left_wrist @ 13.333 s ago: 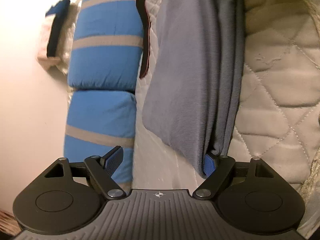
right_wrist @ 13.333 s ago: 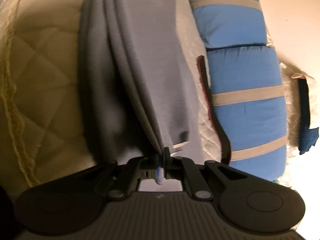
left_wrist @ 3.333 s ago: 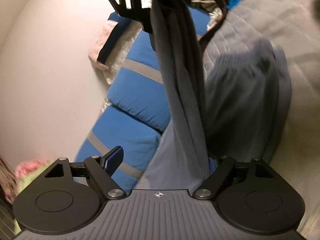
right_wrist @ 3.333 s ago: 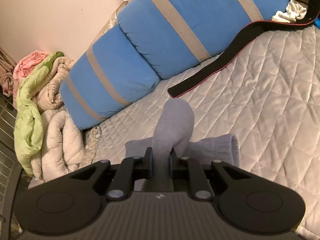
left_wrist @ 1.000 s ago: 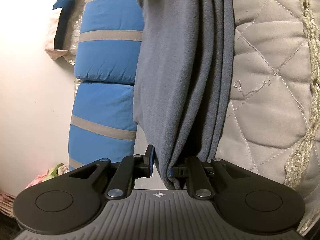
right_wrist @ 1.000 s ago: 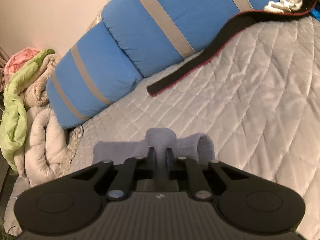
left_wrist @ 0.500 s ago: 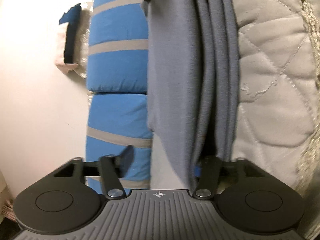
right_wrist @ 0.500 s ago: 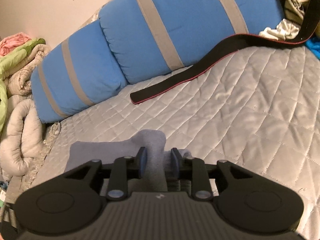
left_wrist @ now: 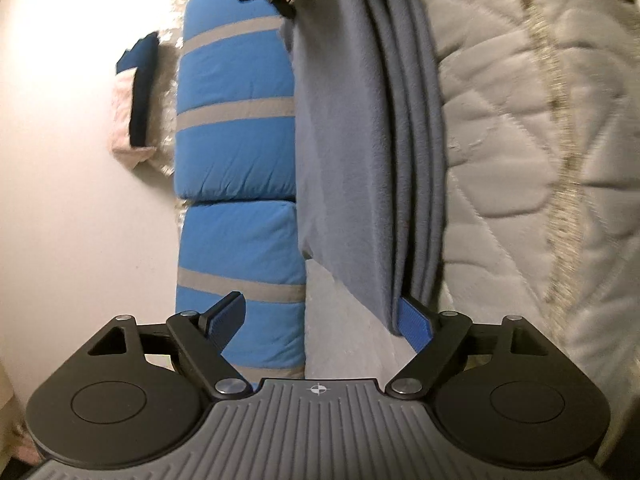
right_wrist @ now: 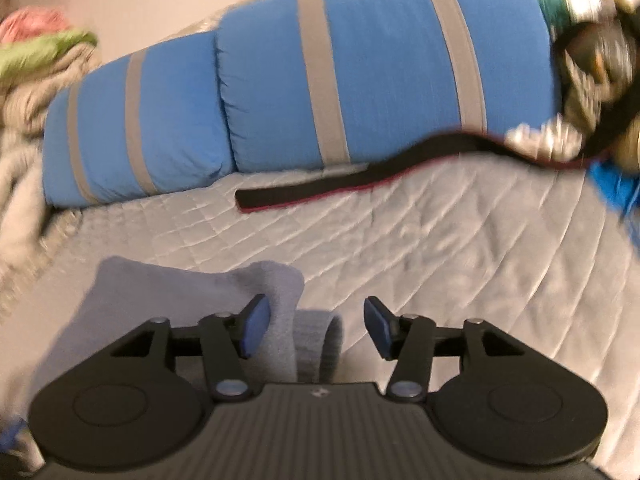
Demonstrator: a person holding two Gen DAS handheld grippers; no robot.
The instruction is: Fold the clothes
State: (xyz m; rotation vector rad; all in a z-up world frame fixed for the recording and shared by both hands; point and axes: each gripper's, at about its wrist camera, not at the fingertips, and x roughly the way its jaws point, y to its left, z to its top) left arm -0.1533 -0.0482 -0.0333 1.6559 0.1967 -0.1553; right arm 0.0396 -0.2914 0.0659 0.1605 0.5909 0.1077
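A grey garment lies folded in long pleats on the quilted bedspread. My left gripper is open; the garment's near corner rests against its right pad, with nothing pinched. In the right wrist view the same grey garment lies on the bedspread, with a ribbed cuff just ahead of the jaws. My right gripper is open, its left pad touching a raised fold of the cloth.
A long blue bolster with grey stripes runs along the wall. A black strap with red edge lies on the bedspread before it. Bundled blankets sit at the left; clutter at the right end.
Both grippers have opened and let go of the grey garment. It now lies on the bed, and the right gripper has drawn back a little from it.
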